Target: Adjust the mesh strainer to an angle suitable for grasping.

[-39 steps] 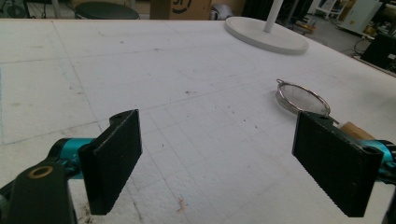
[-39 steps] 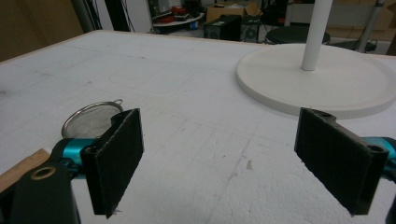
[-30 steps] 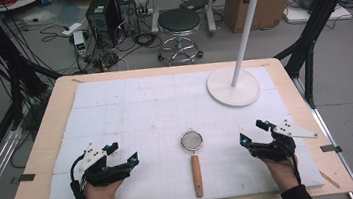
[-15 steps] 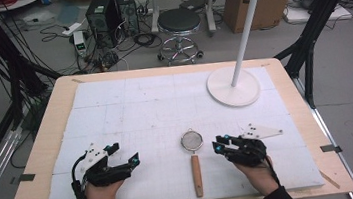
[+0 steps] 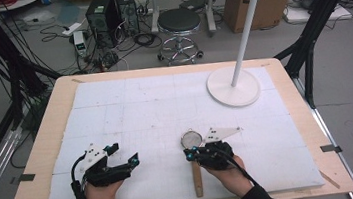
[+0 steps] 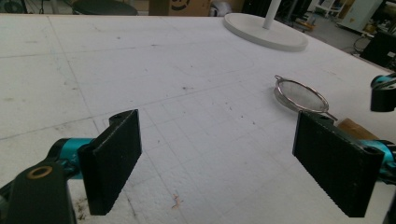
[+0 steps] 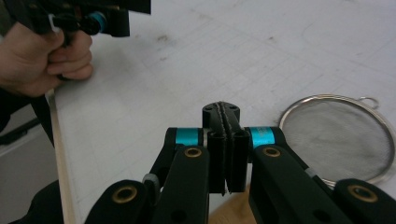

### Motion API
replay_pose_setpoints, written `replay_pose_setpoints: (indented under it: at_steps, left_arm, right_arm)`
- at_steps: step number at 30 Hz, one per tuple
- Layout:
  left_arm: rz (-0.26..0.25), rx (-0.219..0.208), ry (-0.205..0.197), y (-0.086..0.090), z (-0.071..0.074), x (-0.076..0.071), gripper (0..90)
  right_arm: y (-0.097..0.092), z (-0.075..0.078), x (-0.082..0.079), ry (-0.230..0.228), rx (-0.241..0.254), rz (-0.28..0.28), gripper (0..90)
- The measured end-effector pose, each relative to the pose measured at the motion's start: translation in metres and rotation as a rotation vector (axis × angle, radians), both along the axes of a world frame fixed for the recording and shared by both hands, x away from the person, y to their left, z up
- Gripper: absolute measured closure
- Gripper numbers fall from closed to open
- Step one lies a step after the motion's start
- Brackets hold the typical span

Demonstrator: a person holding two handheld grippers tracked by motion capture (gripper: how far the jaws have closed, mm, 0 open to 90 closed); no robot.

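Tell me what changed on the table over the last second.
The right gripper moved left from the table's right side to the strainer, its fingers pressed together over the wooden handle; no grip on it is visible. The left gripper, strainer and white stand stayed put.

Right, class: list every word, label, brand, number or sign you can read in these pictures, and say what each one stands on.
No text here can be read.
Cardboard box on the floor behind the table: dark print on its front, partly hidden by the white pole, too blurred and cut off to read.
Sieve, wooden handle and white table cover: no lettering to be seen.
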State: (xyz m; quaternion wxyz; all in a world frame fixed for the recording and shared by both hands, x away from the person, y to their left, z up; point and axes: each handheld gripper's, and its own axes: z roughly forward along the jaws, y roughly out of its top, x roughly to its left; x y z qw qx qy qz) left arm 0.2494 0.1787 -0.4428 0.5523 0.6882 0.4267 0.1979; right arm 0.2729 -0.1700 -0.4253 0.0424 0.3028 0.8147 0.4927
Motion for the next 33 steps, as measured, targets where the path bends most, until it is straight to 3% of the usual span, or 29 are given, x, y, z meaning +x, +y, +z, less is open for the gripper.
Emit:
replay_pose_setpoints:
  at_steps: [4, 10, 16, 21, 23, 28, 33]
  left_arm:
    - [0.000, -0.003, -0.001, 0.001, 0.000, 0.000, 16.2]
    - [0.005, -0.002, 0.003, 0.004, -0.001, 0.000, 16.1]
    - [0.001, 0.002, 0.000, 0.002, 0.000, 0.000, 16.5]
    - [0.001, 0.007, 0.001, 0.002, 0.000, -0.001, 16.5]
    - [0.002, 0.008, 0.000, 0.002, 0.000, -0.001, 16.6]
    - [0.005, 0.002, -0.002, 0.002, 0.000, -0.002, 16.7]
    - [0.004, 0.006, -0.001, 0.001, 0.000, -0.002, 16.7]
  right_arm:
    - [0.014, -0.004, 0.003, 0.043, -0.046, 0.017, 89.1]
    - [0.020, -0.014, 0.006, 0.125, -0.113, 0.031, 89.2]
    - [0.019, -0.019, 0.012, 0.148, -0.179, 0.016, 89.4]
    - [0.018, -0.019, 0.013, 0.149, -0.197, 0.025, 89.6]
    - [0.016, -0.018, 0.012, 0.114, -0.248, 0.012, 89.6]
    - [0.009, -0.016, 0.012, 0.087, -0.318, -0.026, 89.6]
    - [-0.004, -0.017, 0.019, 0.095, -0.306, -0.062, 89.6]
